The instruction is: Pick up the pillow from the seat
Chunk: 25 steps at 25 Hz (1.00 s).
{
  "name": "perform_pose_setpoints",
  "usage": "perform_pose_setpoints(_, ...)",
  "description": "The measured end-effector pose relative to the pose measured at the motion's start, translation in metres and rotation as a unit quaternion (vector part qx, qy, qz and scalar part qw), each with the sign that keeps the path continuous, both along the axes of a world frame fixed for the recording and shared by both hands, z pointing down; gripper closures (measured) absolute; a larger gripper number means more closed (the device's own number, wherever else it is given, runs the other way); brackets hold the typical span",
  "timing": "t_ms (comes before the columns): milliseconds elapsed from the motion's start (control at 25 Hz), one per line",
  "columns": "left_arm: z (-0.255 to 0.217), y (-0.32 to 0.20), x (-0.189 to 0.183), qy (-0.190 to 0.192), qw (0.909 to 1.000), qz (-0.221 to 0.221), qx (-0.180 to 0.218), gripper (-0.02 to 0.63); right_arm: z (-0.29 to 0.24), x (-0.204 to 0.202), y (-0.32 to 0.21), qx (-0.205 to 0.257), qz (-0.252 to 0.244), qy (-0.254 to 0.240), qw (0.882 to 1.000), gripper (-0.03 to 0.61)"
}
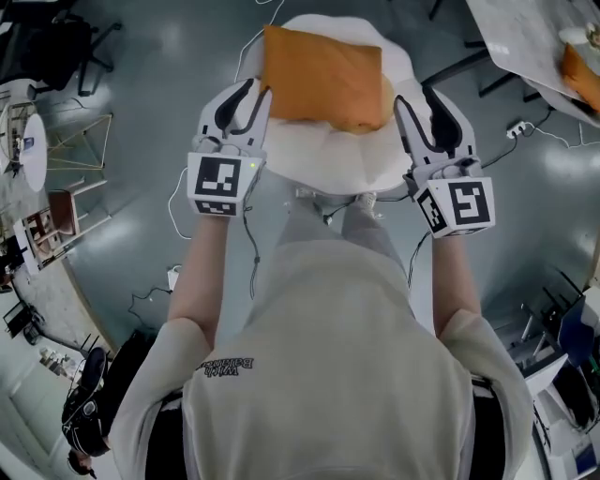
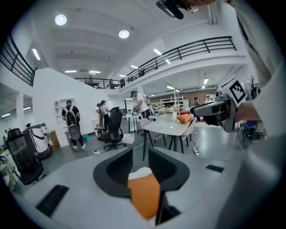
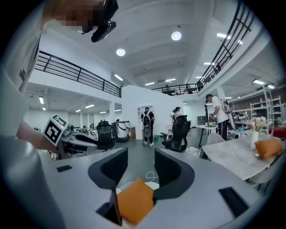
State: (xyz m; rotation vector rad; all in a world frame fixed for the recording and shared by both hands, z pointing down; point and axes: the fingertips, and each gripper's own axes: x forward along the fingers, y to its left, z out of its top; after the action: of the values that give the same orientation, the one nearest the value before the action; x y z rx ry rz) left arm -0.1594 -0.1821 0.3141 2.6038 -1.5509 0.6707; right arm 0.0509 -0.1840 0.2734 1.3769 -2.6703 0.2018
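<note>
Right, my left tongs [image 1: 251, 94] sit at the left edge of the orange pillow [image 1: 323, 80]. Their jaws are a little apart, and a corner of the pillow shows low in the gap with neither pad pressing on it. The pillow lies flat on the round white seat [image 1: 328, 164], toward its far side, between both tongs. My right tongs [image 1: 417, 101] stand at the pillow's right edge, jaws likewise parted, another orange corner low between them, not clamped. Off to the right, a second orange cushion [image 1: 574, 66] rests on a desk [image 1: 511, 28].
</note>
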Motion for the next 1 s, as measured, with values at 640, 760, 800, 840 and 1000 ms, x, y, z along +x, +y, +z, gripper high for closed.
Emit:
perform_pose_setpoints(640, 0.323, -0.086, -0.022, -0.034, 0.989, -0.053, -0.134, 0.337, 0.309, 0.021, -0.119, -0.108, 0.016, 0.018, 0.994, 0.213)
perform_pose_setpoints(760, 0.391, -0.095, -0.032, -0.031, 0.9824, -0.067, -0.172, 0.294, 0.378, 0.022, -0.132, -0.12, 0.008, 0.043, 0.992, 0.198)
perform_pose_setpoints(800, 0.412, -0.098, -0.037, -0.036, 0.9801, -0.07, -0.182, 0.281, 0.401, 0.023, -0.138, -0.126, 0.007, 0.049, 0.991, 0.19)
perform_pose_setpoints(840, 0.433, -0.101, -0.043, -0.044, 0.978, -0.072, -0.191, 0.269, 0.424, 0.024, -0.143, -0.132, 0.007, 0.055, 0.99, 0.181)
perform_pose_setpoints(1000, 0.499, -0.111, -0.07, -0.067, 0.9709, -0.086, -0.213, 0.218, 0.514, 0.029, -0.147, -0.166, 0.015, 0.072, 0.983, 0.153)
